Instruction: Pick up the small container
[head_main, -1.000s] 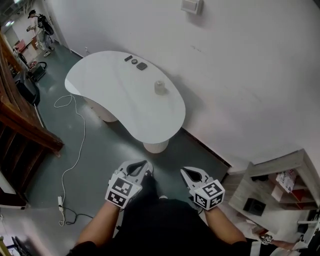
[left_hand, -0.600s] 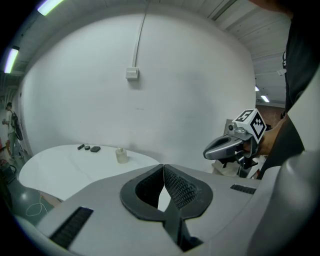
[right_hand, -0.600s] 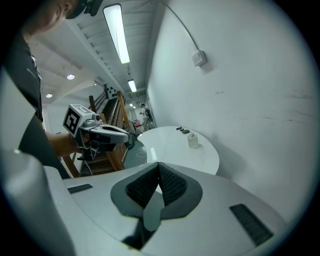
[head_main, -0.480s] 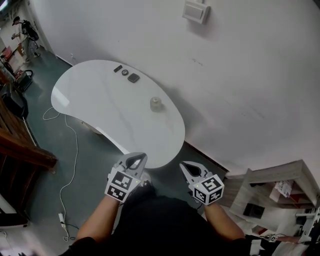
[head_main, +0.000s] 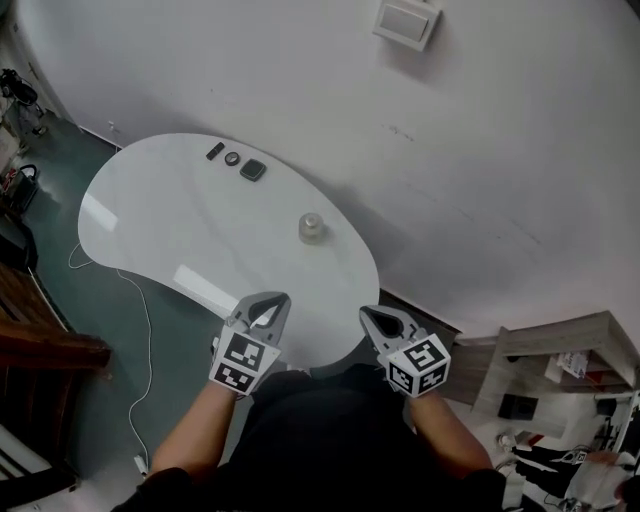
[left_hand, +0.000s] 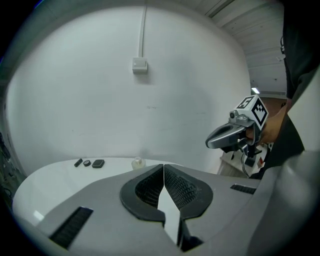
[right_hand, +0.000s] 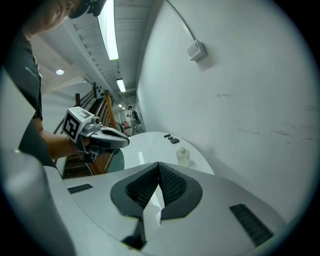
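Note:
The small container (head_main: 311, 228), a pale squat jar with a cap, stands upright on the white kidney-shaped table (head_main: 150, 215), near its wall-side edge. It also shows in the left gripper view (left_hand: 137, 162) and the right gripper view (right_hand: 183, 156). My left gripper (head_main: 268, 303) hangs over the table's near edge, shut and empty, with its jaws meeting at the tip (left_hand: 163, 167). To its right, my right gripper (head_main: 374, 322) is just off the table's near end, its jaws (right_hand: 159, 164) likewise shut on nothing. Both point toward the container from well short of it.
Three small dark items (head_main: 232, 158) lie in a row at the table's far end. The white wall carries a switch box (head_main: 406, 22). A white cable (head_main: 140, 330) trails across the floor at left. A wooden shelf unit (head_main: 560, 350) stands at right.
The person has walked up to the table. Both grippers, earlier over the floor well short of it, are now at its near edge, still shut. The container appears closer.

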